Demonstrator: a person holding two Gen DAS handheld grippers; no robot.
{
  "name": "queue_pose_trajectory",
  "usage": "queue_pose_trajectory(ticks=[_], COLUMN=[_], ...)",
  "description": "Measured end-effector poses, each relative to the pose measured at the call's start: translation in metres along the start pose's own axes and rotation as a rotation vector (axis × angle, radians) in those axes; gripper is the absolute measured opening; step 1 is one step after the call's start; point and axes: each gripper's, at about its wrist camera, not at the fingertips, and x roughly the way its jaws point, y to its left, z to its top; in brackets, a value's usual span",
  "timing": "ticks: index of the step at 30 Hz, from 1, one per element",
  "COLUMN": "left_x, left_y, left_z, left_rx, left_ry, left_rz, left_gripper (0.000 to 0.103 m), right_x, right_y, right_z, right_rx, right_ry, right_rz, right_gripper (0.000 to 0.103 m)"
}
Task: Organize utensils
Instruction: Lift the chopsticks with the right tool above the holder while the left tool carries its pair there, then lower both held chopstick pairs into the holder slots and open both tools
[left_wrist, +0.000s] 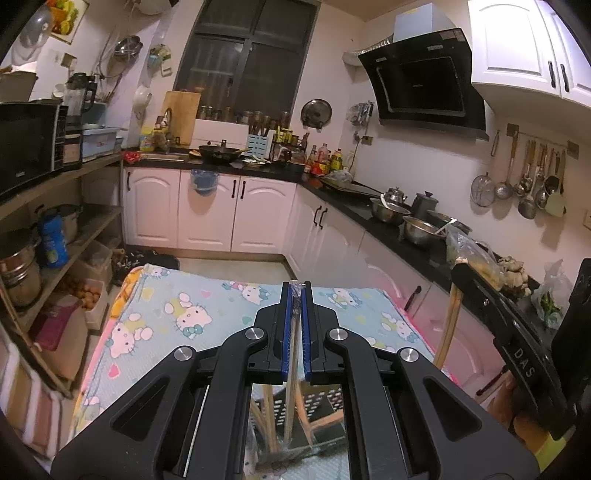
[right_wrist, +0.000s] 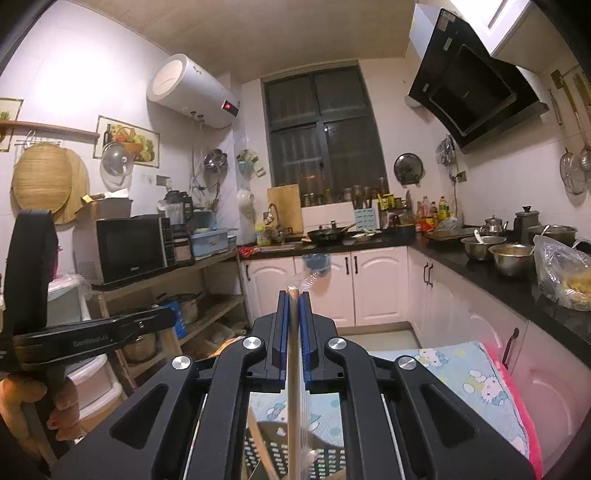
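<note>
The left gripper (left_wrist: 296, 291) is clenched on a clear plastic wrapper (left_wrist: 295, 295) that sheathes a pair of chopsticks (left_wrist: 291, 354), while the right gripper (right_wrist: 294, 299) is pinched tight on one wooden chopstick (right_wrist: 293, 354) whose tip and a curl of wrapper stick out just past the blue pads (right_wrist: 283, 325). Both sticks run back under the grippers and down toward a dark perforated basket (right_wrist: 273, 446) sitting on the cartoon-cat cloth (left_wrist: 192, 314) that covers the table. The step in hand looks like stripping or separating chopsticks over the basket; to do it well, I would keep each stick in line with its pads so it cannot pivot, pull along the stick's length rather than sideways, and keep the lower ends over the basket. The two grippers are close together, so the pull should be short. Open room lies ahead over the cloth and the floor beyond it; the black counter (left_wrist: 388, 229) crowded with steel bowls (left_wrist: 419, 230) bounds the right side, and the wooden shelving (left_wrist: 74, 225) bounds the left.
</note>
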Motion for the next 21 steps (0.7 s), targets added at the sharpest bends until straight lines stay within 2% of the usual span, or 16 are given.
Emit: queue_pose_trajectory(ticks=[21], left_x=[0.024], left_y=[0.008], left_z=[-0.02], left_rx=[-0.014], left_ry=[-0.019], left_rz=[0.014], left_gripper=[0.001], right_x=[0.046], right_y=[-0.017], right_z=[-0.045], right_rx=[0.037], right_ry=[-0.066], right_rz=[-0.182], right_gripper=[0.006])
